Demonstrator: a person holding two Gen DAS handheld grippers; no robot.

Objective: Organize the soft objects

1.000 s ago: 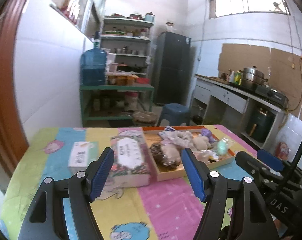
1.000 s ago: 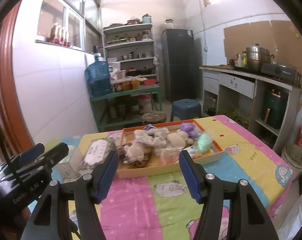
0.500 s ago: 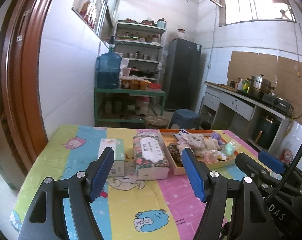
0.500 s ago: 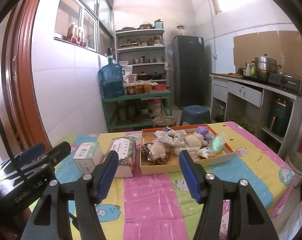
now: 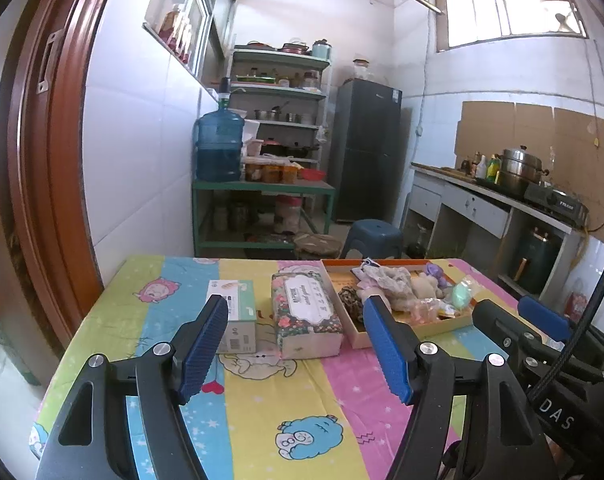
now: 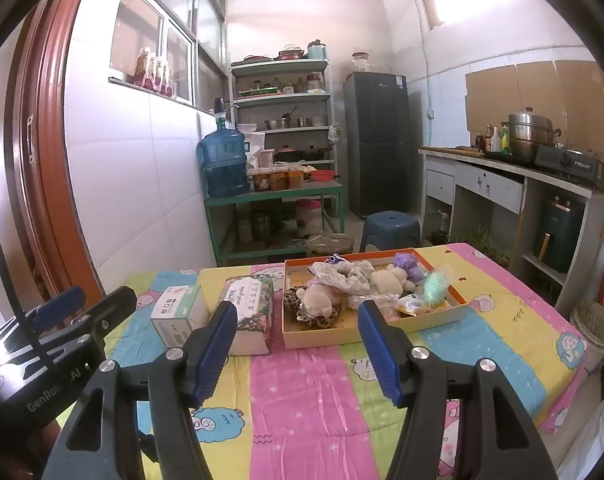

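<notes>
An orange-rimmed shallow box (image 6: 464, 303) (image 5: 454, 322) sits on the table, holding several soft things: a leopard-print scrunchie (image 6: 292, 295), a beige plush (image 6: 386, 280), a purple plush (image 6: 407, 261), a mint pouch (image 6: 436, 283) and frilly cloth (image 6: 342, 270). Left of it lie a floral tissue pack (image 5: 306, 307) (image 6: 251, 304) and a white-green carton (image 5: 234, 314) (image 6: 178, 312). My left gripper (image 5: 296, 346) and right gripper (image 6: 296, 350) hover open and empty above the near part of the table, well short of the box.
The table carries a striped cartoon cloth (image 6: 302, 392). Beyond it stand a green shelf (image 6: 274, 196) with a blue water jug (image 6: 225, 162), a blue stool (image 6: 390, 230), a dark fridge (image 6: 378, 140) and a counter with a steamer pot (image 6: 528, 130) at right.
Both grippers have drawn back from the box, so more of the table and room shows and the objects look smaller. Their jaws stayed open and empty.
</notes>
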